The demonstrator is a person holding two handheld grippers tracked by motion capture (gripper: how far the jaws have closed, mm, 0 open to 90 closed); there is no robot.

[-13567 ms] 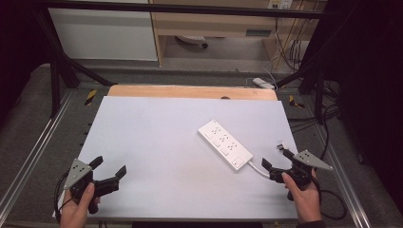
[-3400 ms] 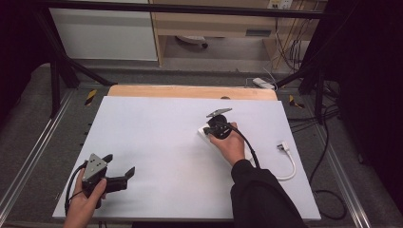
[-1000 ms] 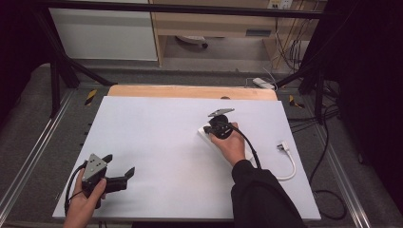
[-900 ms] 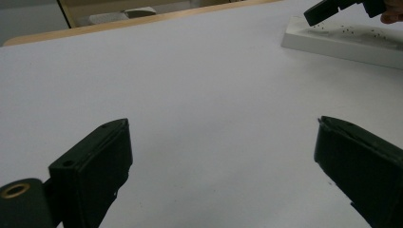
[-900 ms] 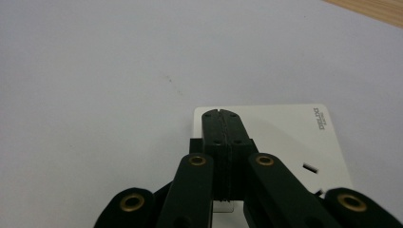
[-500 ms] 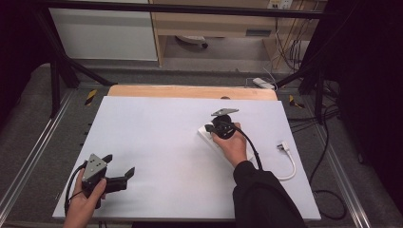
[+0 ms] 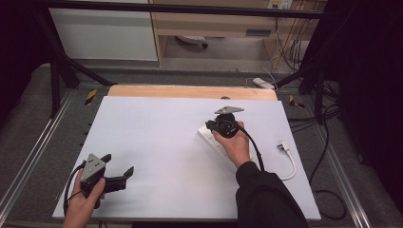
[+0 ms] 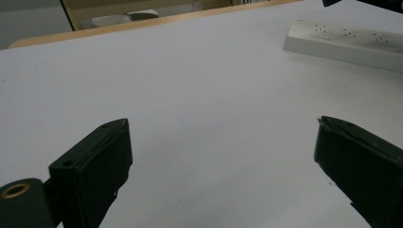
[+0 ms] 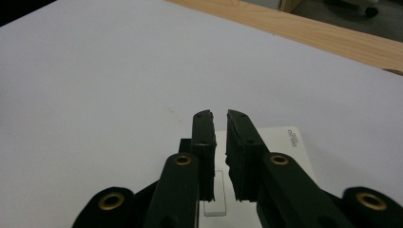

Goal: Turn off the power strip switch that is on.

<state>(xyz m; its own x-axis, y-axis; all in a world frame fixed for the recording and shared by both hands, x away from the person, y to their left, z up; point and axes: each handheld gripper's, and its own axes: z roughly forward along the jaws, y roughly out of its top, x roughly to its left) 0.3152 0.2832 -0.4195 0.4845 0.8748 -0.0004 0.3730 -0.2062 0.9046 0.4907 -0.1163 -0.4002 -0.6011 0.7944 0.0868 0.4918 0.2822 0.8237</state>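
A white power strip (image 7: 207, 136) lies slantwise on the white table (image 7: 157, 142), mostly under the person's right hand. My right gripper (image 7: 210, 127) hovers over the strip's far end, pointing down at it. In the right gripper view its jaws (image 9: 219, 116) stand a narrow slit apart with nothing between them; they have just been opening. The strip's rocker switch (image 9: 216, 202) lies directly beneath them. My left gripper (image 7: 119, 164) rests wide open at the near left, holding nothing (image 8: 221, 137). The power strip (image 8: 342, 45) lies far off in its view.
The strip's white cable (image 7: 290, 167) curls to the right and ends in a plug (image 7: 283, 146) lying on the table. A wooden board edge (image 7: 190, 91) runs along the table's far side. Black cables hang off the right edge.
Long before, the right gripper was at the near right holding the plug; it now sits over the strip, the plug lying loose. Over the last second it shifted only slightly. The left gripper stayed still.
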